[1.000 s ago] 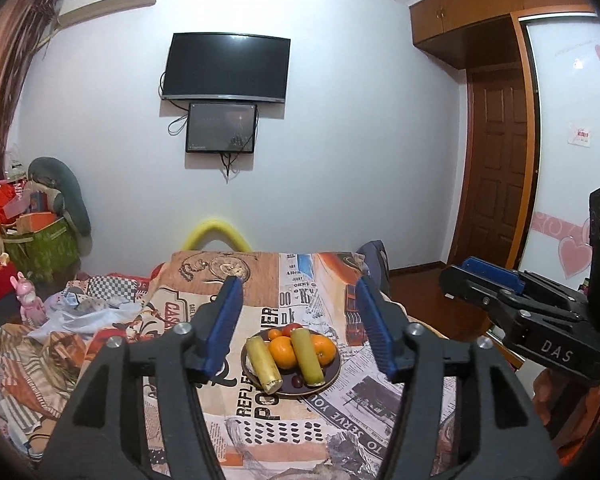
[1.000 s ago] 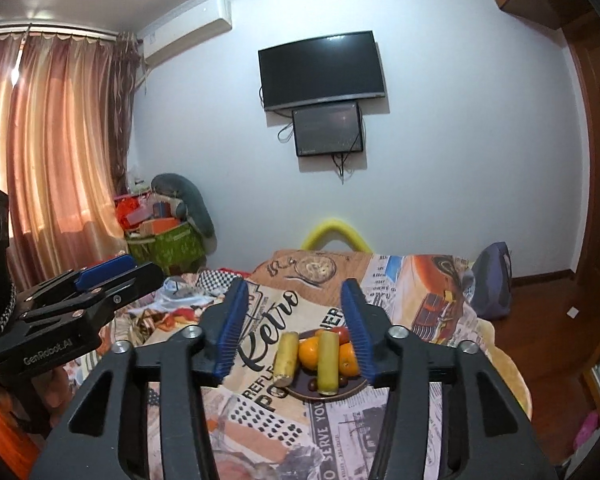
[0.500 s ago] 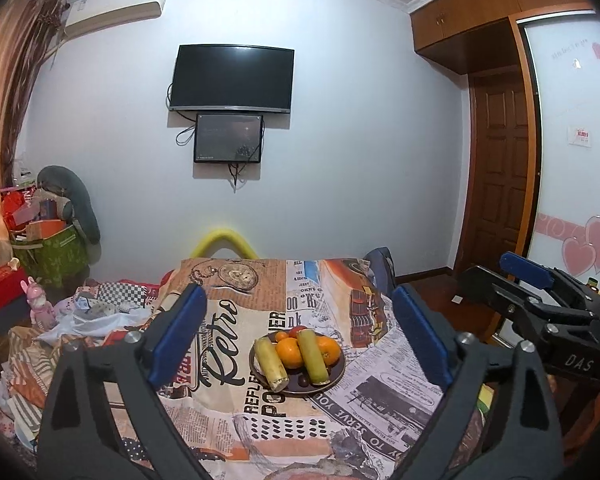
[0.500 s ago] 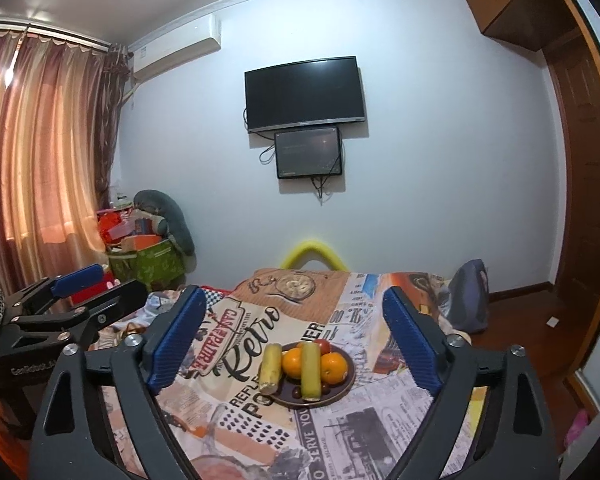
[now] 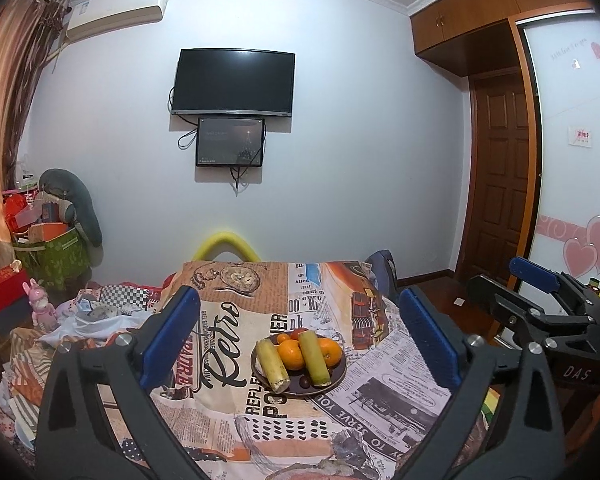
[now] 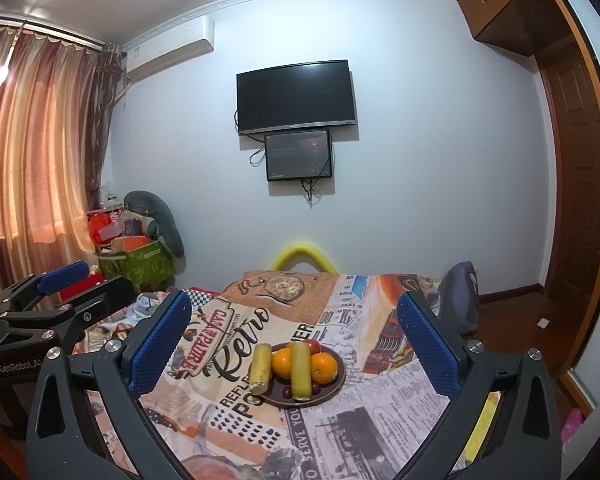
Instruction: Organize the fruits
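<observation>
- Left tongs spread wide apart, empty.
- Right tongs likewise apart, empty.
- Dark plate mid-desk holds two sugarcane pieces, oranges.

One dark plate sits on the one newspaper-print tablecloth. On the plate lie two yellow-green cane sticks and two large oranges. Behind them shows one red fruit and one small orange fruit. At the front are small dark round fruits, perhaps three, though they are too small to count surely. Two grippers are in view: the left gripper and the right gripper.
</observation>
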`<action>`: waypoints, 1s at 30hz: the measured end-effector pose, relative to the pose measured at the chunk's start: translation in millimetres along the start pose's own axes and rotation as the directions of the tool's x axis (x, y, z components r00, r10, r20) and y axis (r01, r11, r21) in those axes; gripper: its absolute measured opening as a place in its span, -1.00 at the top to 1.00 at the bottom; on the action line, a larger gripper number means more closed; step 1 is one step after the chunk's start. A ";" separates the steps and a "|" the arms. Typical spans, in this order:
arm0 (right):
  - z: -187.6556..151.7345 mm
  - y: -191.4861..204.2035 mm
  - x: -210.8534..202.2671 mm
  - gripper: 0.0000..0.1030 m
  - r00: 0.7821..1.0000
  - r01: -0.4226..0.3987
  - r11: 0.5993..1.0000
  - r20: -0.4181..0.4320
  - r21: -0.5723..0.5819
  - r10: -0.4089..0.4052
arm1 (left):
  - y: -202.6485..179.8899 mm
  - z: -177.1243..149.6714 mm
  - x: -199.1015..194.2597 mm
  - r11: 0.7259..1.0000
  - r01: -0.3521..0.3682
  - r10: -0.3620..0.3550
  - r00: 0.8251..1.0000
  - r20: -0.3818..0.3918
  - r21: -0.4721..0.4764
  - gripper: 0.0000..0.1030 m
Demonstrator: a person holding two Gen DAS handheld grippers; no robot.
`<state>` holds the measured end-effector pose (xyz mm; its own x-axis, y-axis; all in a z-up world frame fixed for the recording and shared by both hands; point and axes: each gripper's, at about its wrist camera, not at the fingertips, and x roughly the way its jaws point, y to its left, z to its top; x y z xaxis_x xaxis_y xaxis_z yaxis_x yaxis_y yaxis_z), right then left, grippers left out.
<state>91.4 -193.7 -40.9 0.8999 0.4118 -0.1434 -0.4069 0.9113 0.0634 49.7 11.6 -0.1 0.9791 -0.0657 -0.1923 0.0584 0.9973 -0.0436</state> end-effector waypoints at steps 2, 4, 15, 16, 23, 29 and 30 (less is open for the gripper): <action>-0.2 -0.6 -0.6 -0.99 1.000 -0.001 1.000 -0.001 0.003 0.001 | -0.3 -0.2 -0.5 1.000 -0.003 0.003 1.000 0.004 0.003 -0.97; 0.4 -0.7 -1.3 -0.99 1.000 0.001 1.000 0.001 0.003 -0.001 | -0.5 -0.2 -0.4 1.000 -0.004 0.004 1.000 0.004 0.004 -0.97; 2.7 -1.1 -3.0 -0.99 1.000 0.006 1.000 0.006 0.001 -0.006 | -0.2 -0.3 0.0 1.000 -0.002 0.002 1.000 0.006 0.002 -0.99; 3.4 -1.2 -3.5 -0.99 1.000 0.008 1.000 0.007 0.001 -0.008 | -0.8 -0.5 0.2 1.000 0.000 0.000 1.000 0.006 0.002 -0.99; 5.3 -2.7 -4.4 -0.99 1.000 0.012 1.000 0.008 0.005 -0.012 | 0.6 -0.1 1.0 1.000 0.005 -0.005 1.000 0.004 -0.005 -0.99; 6.0 -3.5 -4.6 -1.00 1.000 0.013 1.000 0.009 0.005 -0.013 | 1.0 0.2 0.8 1.000 0.010 -0.010 1.000 0.004 -0.007 -0.99; 6.1 -3.6 -4.6 -0.99 1.000 0.013 1.000 0.009 0.005 -0.013 | 0.8 0.0 0.6 1.000 0.010 -0.010 1.000 0.005 -0.008 -0.99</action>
<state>89.7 -198.9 -34.5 0.9067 0.3995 -0.1355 -0.3940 0.9167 0.0663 50.4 12.3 -0.2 0.9795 -0.0751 -0.1870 0.0663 0.9964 -0.0528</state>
